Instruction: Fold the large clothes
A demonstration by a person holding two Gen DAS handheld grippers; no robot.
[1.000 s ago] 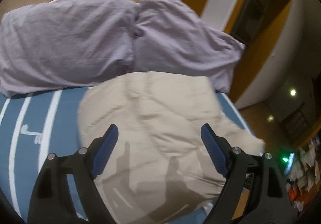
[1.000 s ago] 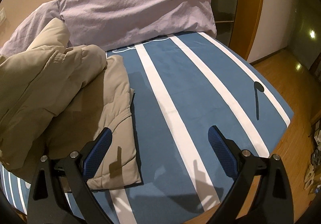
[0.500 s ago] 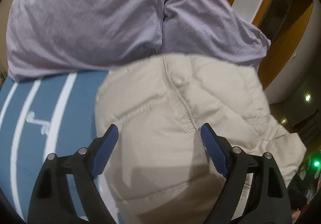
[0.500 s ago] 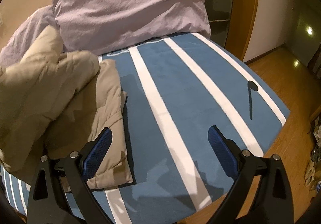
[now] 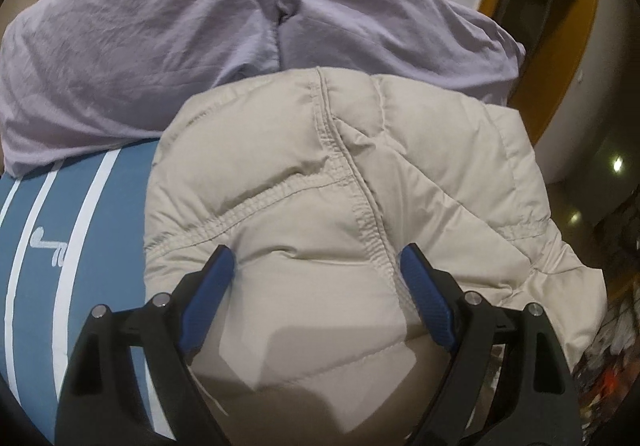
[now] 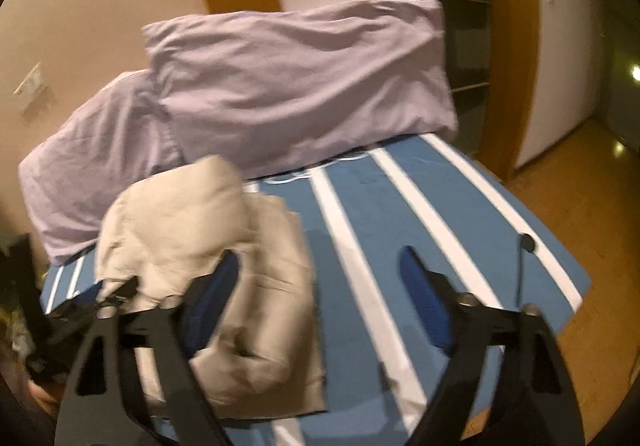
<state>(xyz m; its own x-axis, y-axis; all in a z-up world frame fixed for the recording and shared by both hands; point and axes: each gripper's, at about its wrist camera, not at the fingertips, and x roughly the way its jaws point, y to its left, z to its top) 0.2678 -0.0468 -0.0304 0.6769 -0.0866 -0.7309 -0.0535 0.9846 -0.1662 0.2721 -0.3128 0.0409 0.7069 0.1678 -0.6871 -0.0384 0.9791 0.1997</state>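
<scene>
From the left wrist camera, the left gripper [image 5: 316,278] has its blue-padded fingers spread wide, holding nothing, poised over a beige quilted jacket [image 5: 352,206] that fills the middle of the picture. The jacket lies bunched on a bed [image 5: 80,246] with a blue cover crossed by white stripes, its stitched seams running up between the two fingers. Whether the pads touch the cloth cannot be told. Behind the jacket two lilac pillows [image 5: 140,46] lean side by side against the wall, and the far edge of the jacket reaches them. To the right a yellow-orange door frame [image 5: 560,66] and a dark room beyond show past the bed's edge. From the right wrist camera, which is somewhat blurred, the right gripper [image 6: 320,282] is likewise spread wide and empty, raised above the bed [image 6: 400,206]. The jacket [image 6: 208,246] sits folded into a loose heap on the left side of the cover, partly behind the gripper's left finger, with the pillows [image 6: 300,94] standing just beyond it. A wooden floor [image 6: 580,206] lies to the right of the bed.
</scene>
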